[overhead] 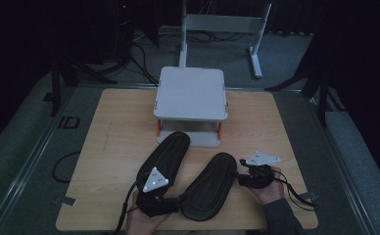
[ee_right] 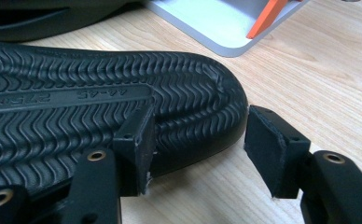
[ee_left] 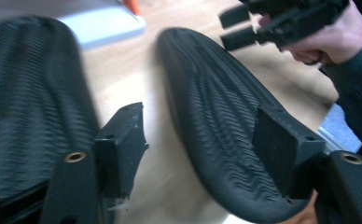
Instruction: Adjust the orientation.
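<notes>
Two black slippers lie sole up, side by side, on the wooden table (overhead: 114, 127). The left slipper (overhead: 166, 155) (ee_left: 25, 93) reaches toward the grey stand. The right slipper (overhead: 210, 186) (ee_left: 216, 107) (ee_right: 76, 116) lies nearer the front edge. My left gripper (overhead: 166, 198) (ee_left: 202, 154) is open at the slippers' near ends; one jaw overlaps the right slipper's sole and bare table shows before the other jaw. My right gripper (overhead: 240, 175) (ee_right: 207, 149) (ee_left: 237, 28) is open around the right slipper's far end. One of its jaws is over the ribbed sole; the other stands clear of the rim.
A grey two-level stand (overhead: 192, 93) (ee_right: 212, 18) with orange posts (ee_right: 268, 14) stands at the back middle of the table, its base just beyond the left slipper's tip. Cables trail from both grippers toward the front edge. A white frame (overhead: 222, 24) stands on the floor behind.
</notes>
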A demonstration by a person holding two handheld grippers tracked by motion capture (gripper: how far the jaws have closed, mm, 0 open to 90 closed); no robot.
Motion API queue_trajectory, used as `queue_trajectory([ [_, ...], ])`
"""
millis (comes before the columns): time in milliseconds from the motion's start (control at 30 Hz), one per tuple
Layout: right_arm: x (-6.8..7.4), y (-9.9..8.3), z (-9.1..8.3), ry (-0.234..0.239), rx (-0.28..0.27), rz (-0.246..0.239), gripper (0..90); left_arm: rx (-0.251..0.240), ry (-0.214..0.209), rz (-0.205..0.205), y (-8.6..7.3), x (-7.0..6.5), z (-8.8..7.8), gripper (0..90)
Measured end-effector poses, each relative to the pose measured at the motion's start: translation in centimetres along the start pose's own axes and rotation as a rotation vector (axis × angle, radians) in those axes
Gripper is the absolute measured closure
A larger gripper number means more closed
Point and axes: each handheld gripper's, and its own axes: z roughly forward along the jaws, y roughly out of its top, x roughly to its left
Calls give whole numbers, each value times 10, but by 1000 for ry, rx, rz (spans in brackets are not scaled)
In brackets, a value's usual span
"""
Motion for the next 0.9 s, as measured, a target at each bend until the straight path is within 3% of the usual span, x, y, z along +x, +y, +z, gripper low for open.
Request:
queue_trajectory([
  [100,0,-2,-2,7,-1,3,440,19,-28,-15,-7,-4,8,286],
  [300,2,-8,-4,9,11,-7,447,71,-41,-57,-18,-7,20,219],
  [400,6,-12,-2,-27,61,-62,460,79,-81,-100,-21,-6,26,171],
  [467,7,-15,-3,-24,66,-58,462,96,-87,-104,-22,-6,31,172],
  [633,6,-18,-4,-26,67,-53,456,142,-163,-107,-23,-8,44,208],
  [767,8,-15,-7,-29,47,-58,454,159,-168,-106,-22,-8,47,241],
  [900,8,-13,-10,-32,35,-62,452,148,-164,-136,-19,-4,45,326],
])
